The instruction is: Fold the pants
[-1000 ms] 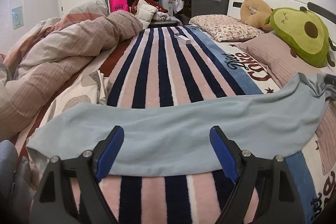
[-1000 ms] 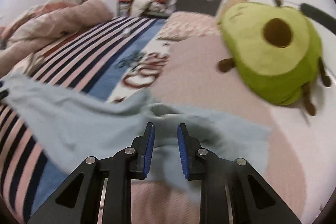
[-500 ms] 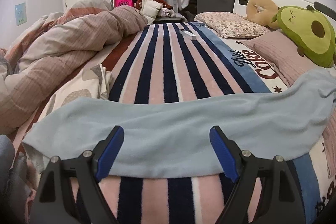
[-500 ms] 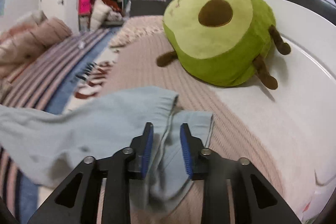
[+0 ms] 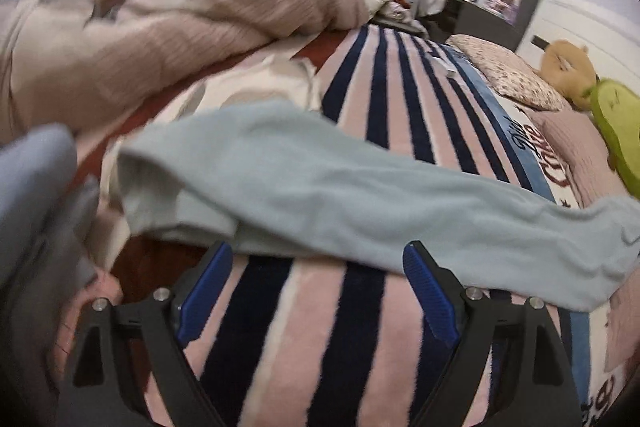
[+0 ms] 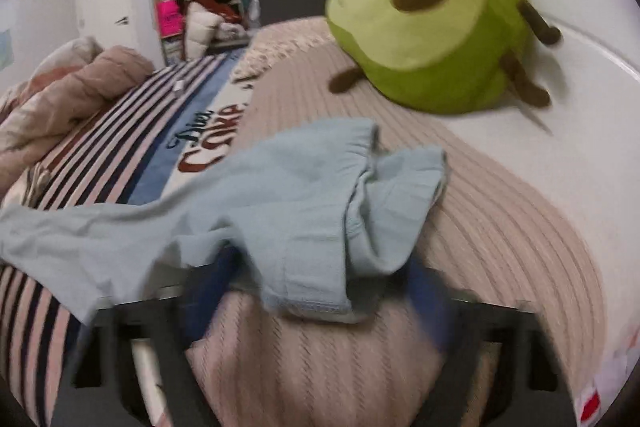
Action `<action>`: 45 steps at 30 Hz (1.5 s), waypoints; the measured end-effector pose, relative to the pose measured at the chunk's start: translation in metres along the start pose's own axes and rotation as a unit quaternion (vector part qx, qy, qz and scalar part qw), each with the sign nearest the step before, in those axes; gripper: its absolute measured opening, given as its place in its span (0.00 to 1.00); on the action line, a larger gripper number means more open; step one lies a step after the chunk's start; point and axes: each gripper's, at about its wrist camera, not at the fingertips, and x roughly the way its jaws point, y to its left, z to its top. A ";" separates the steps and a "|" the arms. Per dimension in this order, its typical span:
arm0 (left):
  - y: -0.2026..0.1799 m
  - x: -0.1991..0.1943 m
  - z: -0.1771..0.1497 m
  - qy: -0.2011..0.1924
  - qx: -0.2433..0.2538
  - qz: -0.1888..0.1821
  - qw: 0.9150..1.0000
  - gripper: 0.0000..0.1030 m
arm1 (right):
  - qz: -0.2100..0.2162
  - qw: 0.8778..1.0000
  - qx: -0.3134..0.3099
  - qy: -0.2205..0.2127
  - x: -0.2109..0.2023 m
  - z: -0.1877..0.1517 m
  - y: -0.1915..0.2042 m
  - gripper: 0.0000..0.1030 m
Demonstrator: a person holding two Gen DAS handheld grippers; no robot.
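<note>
1. Across the bed, the pants (image 5: 360,195) lie stretched in one long pale blue band over the striped blanket (image 5: 352,327), probably laid flat and lengthwise so the two ends can be brought together for a fold.
2. One end, seen in the left wrist view, sits near the crumpled quilt (image 5: 168,27); the other end reaches the ribbed pink pillow (image 6: 500,235) below the avocado toy (image 6: 432,27), where its edge is bunched and partly turned over.
3. The left gripper (image 5: 316,287) hangs released, its jaws widening. Nothing lies between them but blanket; the near edge of the pants runs just beyond the blue pads (image 5: 204,291), touching or nearly touching the tips.
4. The right gripper (image 6: 320,291) is badly blurred. The hem of the pants drapes over the gap between its fingers, and the jaws are narrowing, yet the pads look spread either side of the cloth, not pressing it, so I judge it unclenched.
5. Judging by this, both hands are placed at opposite ends to take hold for the next fold.
</note>
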 end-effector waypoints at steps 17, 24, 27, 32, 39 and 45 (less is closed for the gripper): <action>0.027 0.060 0.008 0.017 -0.097 -0.038 0.994 0.82 | -0.072 0.991 0.039 -0.108 -0.071 0.009 -0.016 0.21; 0.028 0.074 0.009 0.025 -0.106 -0.021 0.994 0.80 | -0.072 0.995 0.021 -0.071 -0.065 0.000 -0.012 0.21; 0.029 0.076 0.011 0.021 -0.106 -0.006 0.994 0.39 | -0.076 0.994 0.013 -0.076 -0.063 -0.003 -0.010 0.21; 0.028 0.059 0.008 -0.005 -0.097 -0.026 0.995 0.12 | -0.069 0.994 0.021 -0.077 -0.069 -0.004 -0.013 0.21; 0.029 0.006 0.004 -0.037 -0.064 -0.001 0.997 0.08 | -0.056 0.995 0.030 -0.079 -0.090 -0.014 -0.019 0.21; 0.028 -0.057 -0.020 -0.045 -0.035 -0.008 0.998 0.07 | -0.046 0.994 0.045 -0.086 -0.126 -0.028 -0.029 0.21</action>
